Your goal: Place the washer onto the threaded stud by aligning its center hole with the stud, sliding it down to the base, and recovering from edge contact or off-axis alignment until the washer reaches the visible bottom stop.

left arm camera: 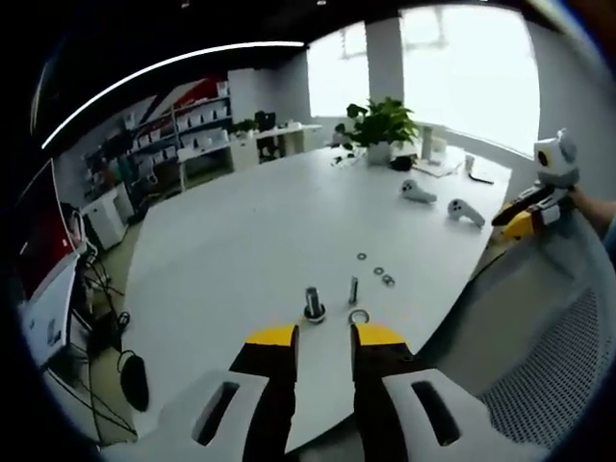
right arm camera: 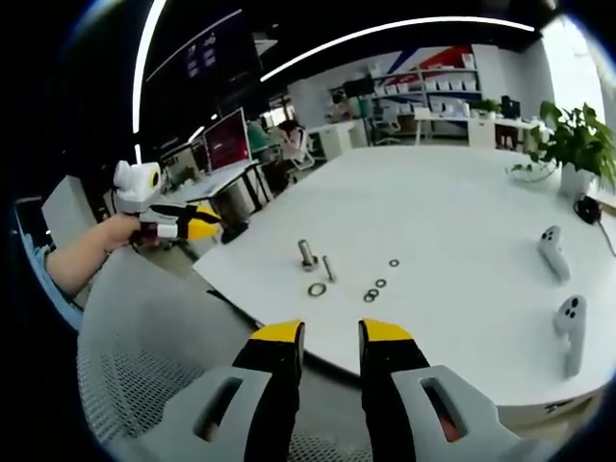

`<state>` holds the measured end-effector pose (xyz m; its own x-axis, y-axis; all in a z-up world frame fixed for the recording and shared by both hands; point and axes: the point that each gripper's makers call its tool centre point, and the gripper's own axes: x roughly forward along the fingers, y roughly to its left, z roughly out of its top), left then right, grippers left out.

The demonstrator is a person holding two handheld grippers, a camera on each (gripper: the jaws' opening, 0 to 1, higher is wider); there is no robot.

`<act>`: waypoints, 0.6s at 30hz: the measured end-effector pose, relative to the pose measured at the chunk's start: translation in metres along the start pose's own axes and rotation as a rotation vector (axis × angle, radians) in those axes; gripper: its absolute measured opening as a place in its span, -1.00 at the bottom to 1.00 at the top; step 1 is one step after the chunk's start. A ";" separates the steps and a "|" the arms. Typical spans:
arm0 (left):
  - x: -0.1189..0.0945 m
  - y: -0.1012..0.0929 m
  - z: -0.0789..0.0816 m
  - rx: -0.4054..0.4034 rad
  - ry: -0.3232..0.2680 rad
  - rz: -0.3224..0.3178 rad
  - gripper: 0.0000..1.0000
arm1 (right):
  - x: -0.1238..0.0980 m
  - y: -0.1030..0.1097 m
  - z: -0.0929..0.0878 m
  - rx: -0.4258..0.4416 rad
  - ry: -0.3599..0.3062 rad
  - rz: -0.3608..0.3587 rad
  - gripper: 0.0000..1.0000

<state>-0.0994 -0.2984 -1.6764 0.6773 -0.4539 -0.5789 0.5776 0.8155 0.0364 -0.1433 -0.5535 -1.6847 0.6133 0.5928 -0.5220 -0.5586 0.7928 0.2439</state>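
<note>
A short threaded stud (left arm camera: pixel 313 302) stands upright on a dark round base on the white table (left arm camera: pixel 250 231). Beside it stands a slimmer bolt (left arm camera: pixel 353 288). A large washer (left arm camera: pixel 359 317) lies flat just ahead of my left gripper (left arm camera: pixel 324 337), which is open and holds nothing. In the right gripper view the stud (right arm camera: pixel 307 254), the bolt (right arm camera: pixel 328 268) and the washer (right arm camera: pixel 317 289) sit near the table's edge. My right gripper (right arm camera: pixel 330 334) hangs open off the table, well short of them.
Three small washers (left arm camera: pixel 378 270) lie past the stud. Two white controllers (left arm camera: pixel 417 191) (left arm camera: pixel 465 212) and a potted plant (left arm camera: pixel 380 123) sit farther back. A mesh chair (right arm camera: pixel 144 366) stands at the table's edge. A hand holds the left gripper (right arm camera: pixel 173 223) off the table.
</note>
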 end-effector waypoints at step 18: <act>0.008 -0.022 -0.013 0.065 0.088 -0.077 -0.66 | -0.001 -0.003 0.004 0.010 -0.035 -0.017 -0.50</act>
<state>-0.1124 -0.3151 -1.6924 0.5892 -0.4783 -0.6512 0.6562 0.7535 0.0403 -0.1399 -0.5562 -1.6811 0.6416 0.5840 -0.4972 -0.5425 0.8038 0.2441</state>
